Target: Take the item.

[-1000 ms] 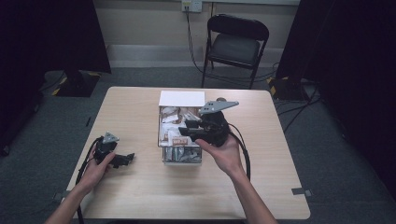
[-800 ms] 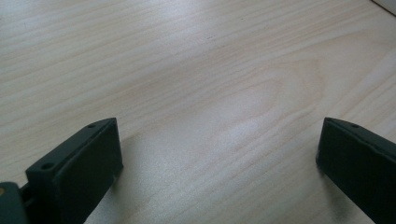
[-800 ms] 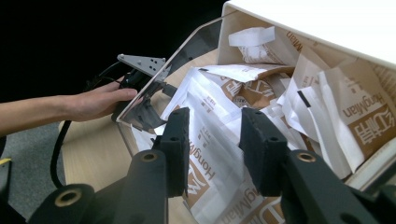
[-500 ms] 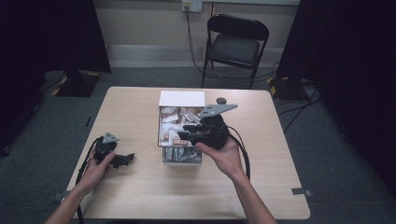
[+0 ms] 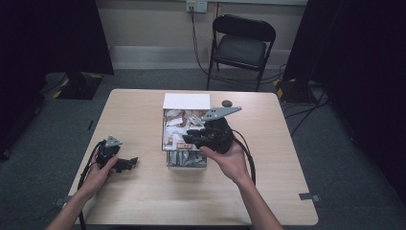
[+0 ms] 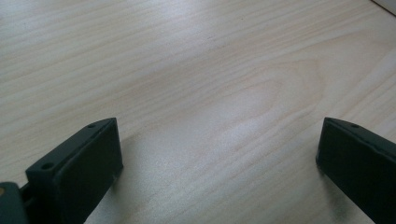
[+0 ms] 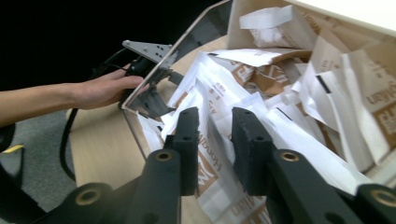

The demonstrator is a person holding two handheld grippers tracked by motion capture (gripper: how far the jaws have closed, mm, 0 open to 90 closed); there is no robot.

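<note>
A clear-walled box (image 5: 168, 143) with a white flap at its far end sits mid-table, full of white and brown paper packets (image 7: 280, 79). My right gripper (image 5: 189, 138) reaches into it from the right, jaws pointing left. In the right gripper view its jaws (image 7: 215, 126) have just been closing and stand a narrow gap apart over a white packet with brown lettering (image 7: 212, 158); the pads do not visibly press on it. My left gripper (image 5: 130, 163) rests on the table at the left, and in its own view it (image 6: 219, 154) stands wide open over bare wood.
The wooden table (image 5: 143, 201) has free room on both sides of the box. A small dark round object (image 5: 226, 103) lies behind the right gripper. A black folding chair (image 5: 242, 45) stands beyond the far edge. Cables trail from both grippers.
The right gripper has tipped slightly lower over the box, its grey plate dipping. The left hand and its gripper have stayed where they were.
</note>
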